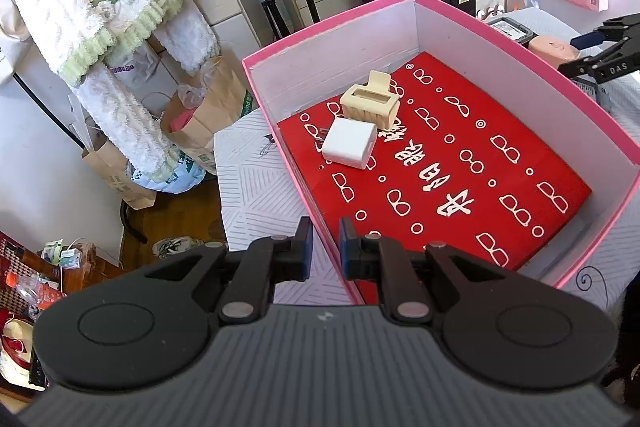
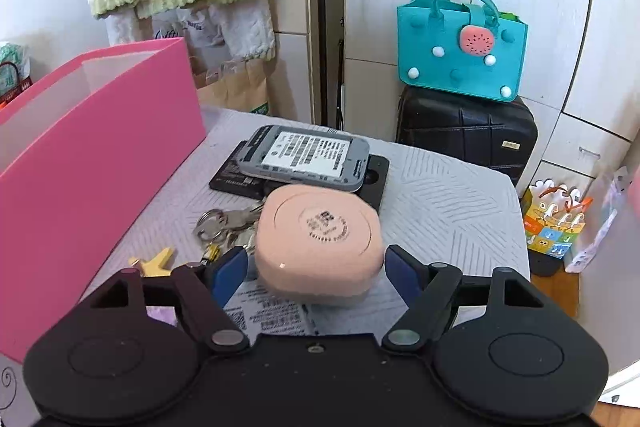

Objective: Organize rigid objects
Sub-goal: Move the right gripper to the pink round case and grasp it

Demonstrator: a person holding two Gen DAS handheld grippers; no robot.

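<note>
Left wrist view first: left gripper point(image 1: 325, 247) sits at the bottom centre of the frame, its blue-padded fingers drawn narrow with only a slim gap and nothing between them, poised over the near wall of the pink box point(image 1: 532, 39). That box fills the middle and right of the frame, and a red printed sheet point(image 1: 460, 187) covers its floor. On the sheet, toward the box's upper-left corner, a cream hair claw clip point(image 1: 370, 101) stands touching a white cube charger point(image 1: 349, 143) just below it. At the right edge, outside the box, the right gripper point(image 1: 592, 49) reaches around a peach case point(image 1: 554, 49)

Right wrist view: right gripper point(image 2: 316, 269) is spread wide at lower centre, one finger on each side of the peach case point(image 2: 318, 235), which rests on the pale quilted surface point(image 2: 452, 199); whether the pads touch it I cannot tell. Left of the case lies a bunch of keys point(image 2: 224, 227) and a yellow star charm point(image 2: 154, 263). Above it a grey device point(image 2: 306, 157) lies on a black slab point(image 2: 376, 179). The pink box point(image 2: 100, 155) stands along the left side
</note>
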